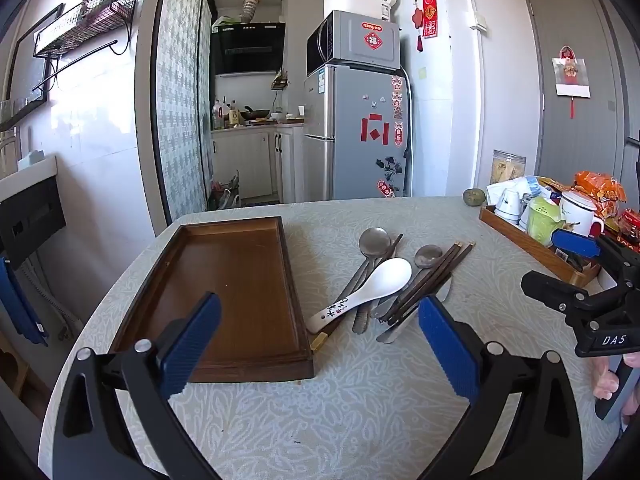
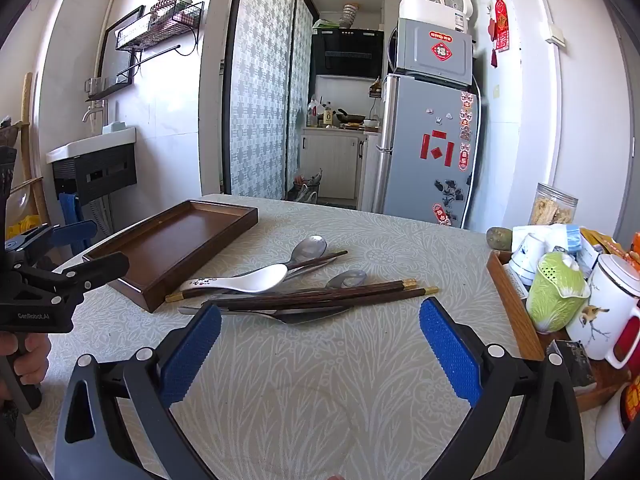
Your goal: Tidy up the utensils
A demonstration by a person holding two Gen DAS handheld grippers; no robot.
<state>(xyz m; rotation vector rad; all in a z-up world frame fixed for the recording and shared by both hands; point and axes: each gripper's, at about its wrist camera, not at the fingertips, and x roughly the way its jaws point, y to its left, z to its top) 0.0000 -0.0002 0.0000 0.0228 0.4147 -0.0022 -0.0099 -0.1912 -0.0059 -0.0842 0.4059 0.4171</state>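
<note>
Overlooking patterned table [image 1: 360, 400], kitchen behind

On the bench [image 1: 360, 400] before you, the tray [image 1: 240, 292] lies to the left, with nothing in it. Just right of it you have the heap of utensils: the ceramic spoon [image 1: 376, 284] lies across two metal spoons [image 1: 374, 242], its handle end near the tray's right wall. Right of that spoon, the chopsticks [image 1: 436, 280] lie crossed over another metal spoon [image 1: 428, 256] and a knife [image 2: 288, 314]. Well apart to your right, at the bench's edge, stands a second tray [image 2: 512, 300] holding cups [image 2: 528, 258] and a mug [image 2: 608, 312]; a jar [image 2: 554, 210] stands behind it. Behind the bench stands the fridge [image 1: 360, 136], a microwave [image 1: 356, 42] on top.
</note>
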